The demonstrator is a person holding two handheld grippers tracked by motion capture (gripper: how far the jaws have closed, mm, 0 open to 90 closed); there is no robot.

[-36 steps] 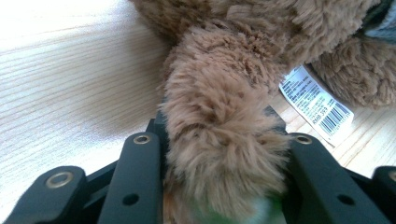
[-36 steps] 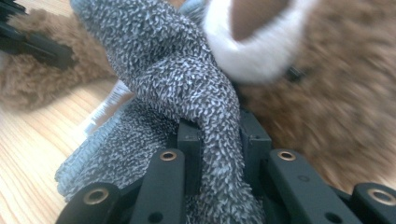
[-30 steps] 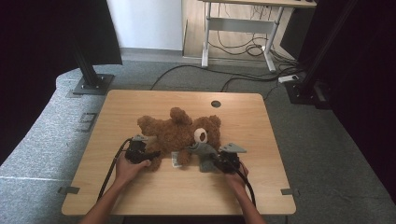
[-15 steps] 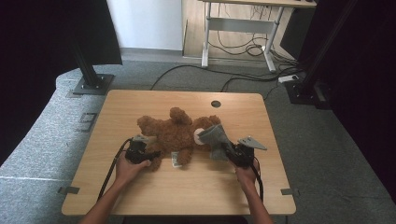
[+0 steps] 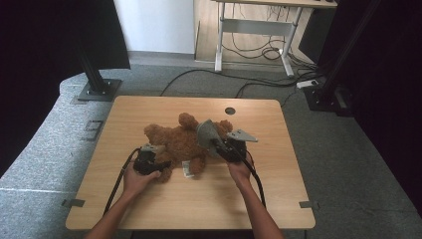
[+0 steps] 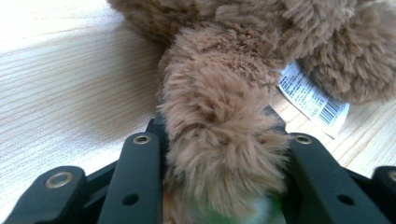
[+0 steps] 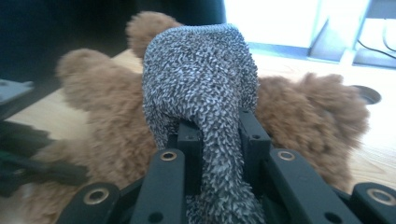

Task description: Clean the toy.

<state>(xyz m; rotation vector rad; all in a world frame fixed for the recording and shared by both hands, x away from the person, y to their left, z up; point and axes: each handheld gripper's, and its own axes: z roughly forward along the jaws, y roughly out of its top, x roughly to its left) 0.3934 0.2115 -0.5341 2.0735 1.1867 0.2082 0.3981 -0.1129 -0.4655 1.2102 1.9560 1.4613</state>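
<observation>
On the table [image 5: 149,199] my left gripper [image 5: 149,160] pins the bear [image 5: 176,142] by a leg so my right gripper [image 5: 221,145], clamped on the grey cloth [image 5: 206,132], can lift it above.

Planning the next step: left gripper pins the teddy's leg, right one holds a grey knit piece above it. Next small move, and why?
Probably carry the grey knit piece over to the limb it should go on. The right gripper is shut on it, above the teddy bear, and the left gripper clamps a leg on the table, so the bear looks steadied.
</observation>
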